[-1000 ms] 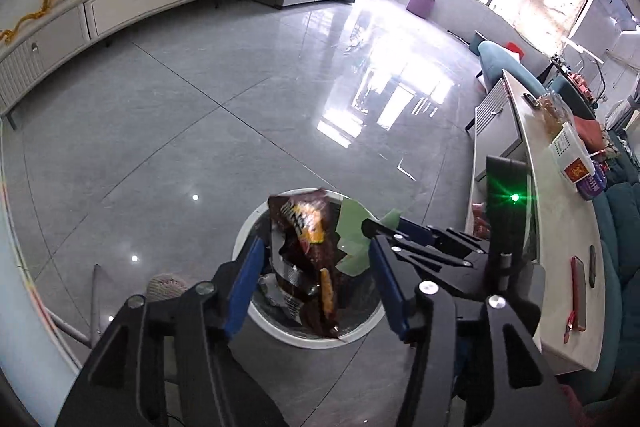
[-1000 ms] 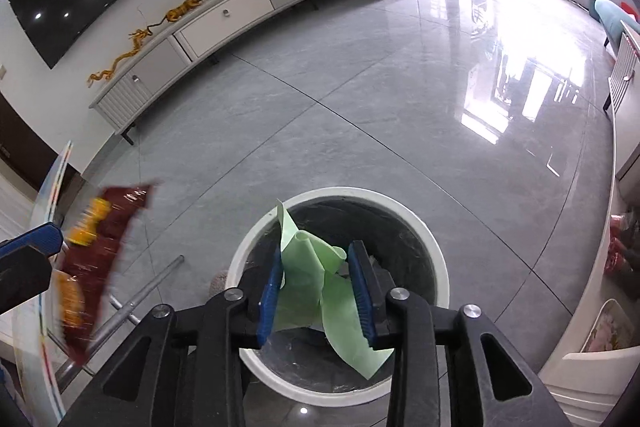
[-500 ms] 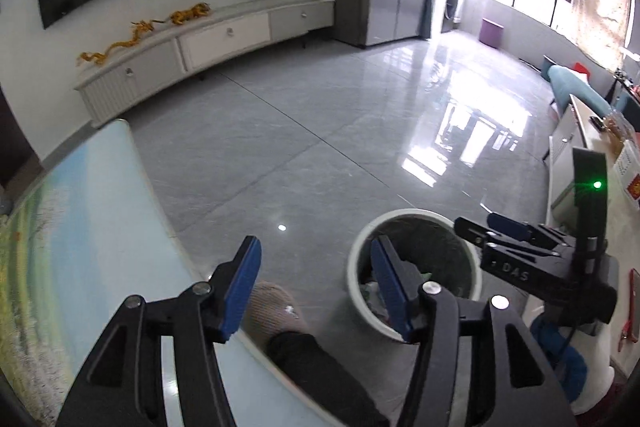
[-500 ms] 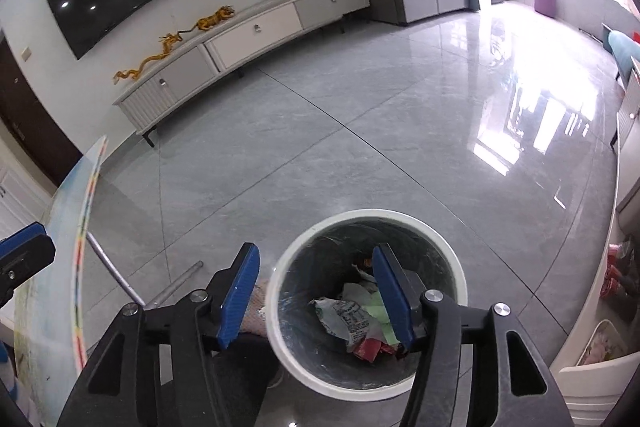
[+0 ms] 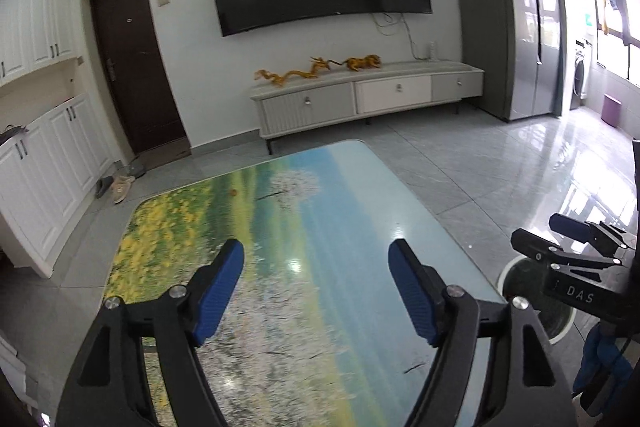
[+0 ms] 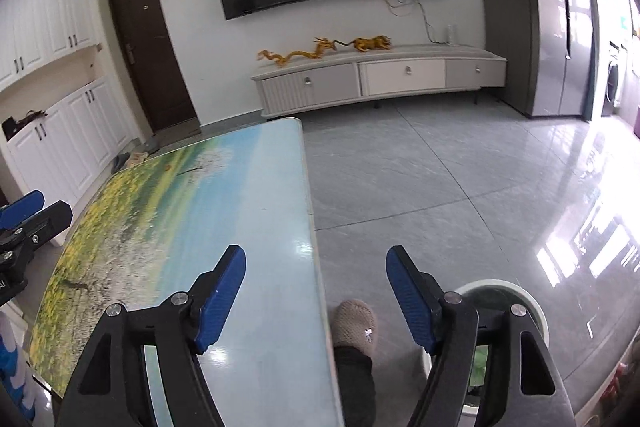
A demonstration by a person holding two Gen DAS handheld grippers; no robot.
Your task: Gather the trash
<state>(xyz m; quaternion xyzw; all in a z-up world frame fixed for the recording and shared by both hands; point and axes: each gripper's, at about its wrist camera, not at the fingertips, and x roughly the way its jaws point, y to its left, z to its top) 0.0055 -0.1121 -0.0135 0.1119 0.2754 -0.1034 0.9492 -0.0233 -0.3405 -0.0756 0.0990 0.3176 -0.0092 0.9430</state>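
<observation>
Over table, both grippers tilt down, jaws opening, empty.

White "DAS" lettering on the right tool

A low table stands on the grey tiled floor. Its shiny top has a picture on it: yellow flowers, green grass, white blossoms and blue sky. One tiny orange speck lies on the far part of the top; what it is cannot be made out. Just beside the table's right edge, a round white trash bin sits on the floor. A foot in a beige knitted slipper rests on the tiles between the table and the bin.
</observation>
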